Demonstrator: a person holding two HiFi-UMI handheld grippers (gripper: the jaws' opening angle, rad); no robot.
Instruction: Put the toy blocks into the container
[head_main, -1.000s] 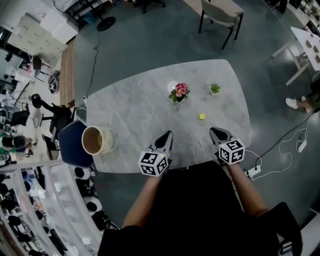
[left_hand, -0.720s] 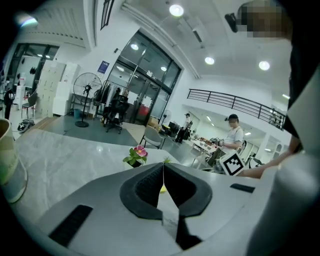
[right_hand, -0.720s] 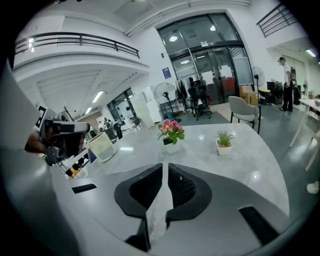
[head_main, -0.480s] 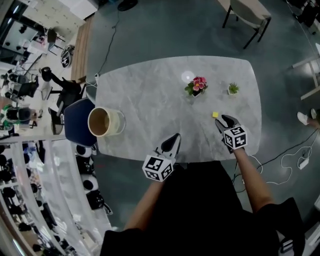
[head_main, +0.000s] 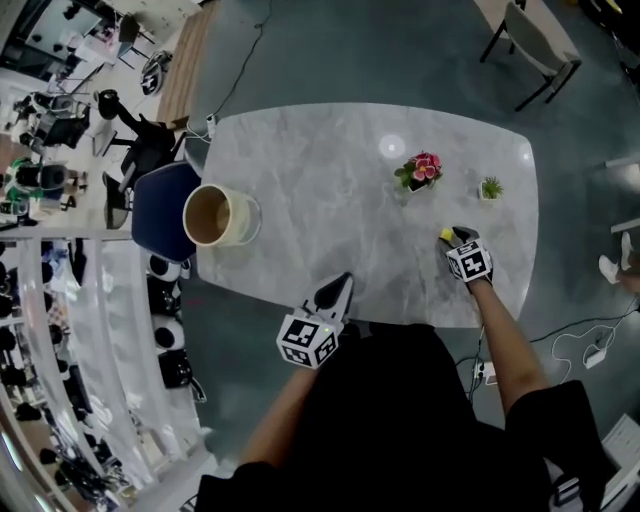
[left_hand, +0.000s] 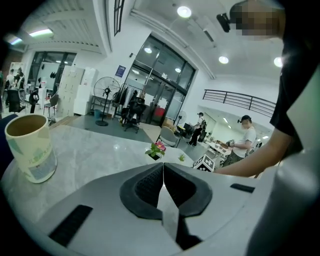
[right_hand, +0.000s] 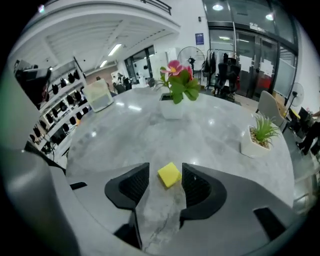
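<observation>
A small yellow block (head_main: 445, 234) lies on the marble table (head_main: 330, 190) near its right end. My right gripper (head_main: 458, 237) is down over it. Its jaws have just been opening and stand open, with the block (right_hand: 169, 174) on the table between the pads, closer to the right-hand one (right_hand: 192, 185). The container, a tall beige cup (head_main: 214, 215), stands at the table's left edge, also in the left gripper view (left_hand: 31, 147). My left gripper (head_main: 336, 291) hovers at the near edge, shut and empty (left_hand: 163, 166).
A pot of pink flowers (head_main: 421, 169) and a small green plant in a white pot (head_main: 490, 188) stand just beyond the block; both show close ahead of the right gripper (right_hand: 176, 87) (right_hand: 258, 137). A blue chair (head_main: 160, 210) sits by the cup.
My right gripper has reached forward and come down on the yellow block, which now sits between its jaws. The left gripper has shifted a little along the near edge.
</observation>
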